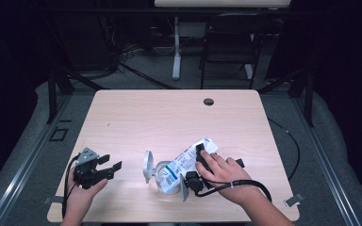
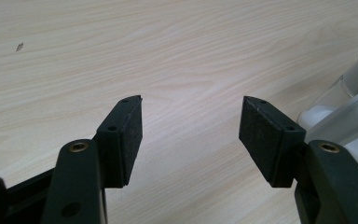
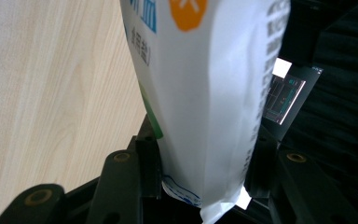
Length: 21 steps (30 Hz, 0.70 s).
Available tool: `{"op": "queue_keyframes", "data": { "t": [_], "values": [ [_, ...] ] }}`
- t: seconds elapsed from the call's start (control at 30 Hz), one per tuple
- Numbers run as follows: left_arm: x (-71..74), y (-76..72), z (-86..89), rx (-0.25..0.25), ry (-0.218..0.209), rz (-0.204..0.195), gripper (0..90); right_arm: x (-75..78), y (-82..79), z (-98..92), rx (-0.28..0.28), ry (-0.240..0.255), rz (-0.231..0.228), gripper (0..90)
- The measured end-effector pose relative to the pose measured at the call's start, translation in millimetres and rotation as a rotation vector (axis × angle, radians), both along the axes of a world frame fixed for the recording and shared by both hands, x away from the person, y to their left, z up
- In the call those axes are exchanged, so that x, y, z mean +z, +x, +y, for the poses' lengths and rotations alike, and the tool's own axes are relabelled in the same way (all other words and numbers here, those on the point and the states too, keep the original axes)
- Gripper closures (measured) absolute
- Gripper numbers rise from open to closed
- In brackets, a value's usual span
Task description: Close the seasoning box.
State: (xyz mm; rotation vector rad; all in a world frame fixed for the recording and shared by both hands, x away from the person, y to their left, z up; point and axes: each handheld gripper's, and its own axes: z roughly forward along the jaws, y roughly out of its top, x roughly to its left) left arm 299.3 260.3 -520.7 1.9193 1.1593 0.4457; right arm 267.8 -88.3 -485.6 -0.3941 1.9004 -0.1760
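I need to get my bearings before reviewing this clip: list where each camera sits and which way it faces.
High view: fixed above the near edge, looking forward and down on the table; both forearms, the left gripper and right gripper show.
Left gripper view: rides the left gripper, looking along its open jaws at bare wood and a clear container.
Right gripper view: rides the right gripper, jaws clamping a white pouch.
Shared: the high view also shows the pouch and container.
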Motion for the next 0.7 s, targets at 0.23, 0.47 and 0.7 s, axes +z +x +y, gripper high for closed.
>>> {"op": "queue_keyframes", "data": {
  "t": [0.23,0.47,0.7],
  "values": [
    [-0.1,0.0,-0.1,0.001,-0.002,0.001,40.0,0.4,0.0,0.1,0.001,-0.004,-0.004,58.7],
    [0.1,0.0,0.3,0.002,0.0,0.0,40.0,0.9,0.1,-0.1,0.001,-0.013,-0.013,59.2],
    [0.3,0.0,0.4,0.002,-0.001,0.0,40.0,1.8,-0.1,0.0,0.0,-0.02,-0.018,59.6]
  ]
}}
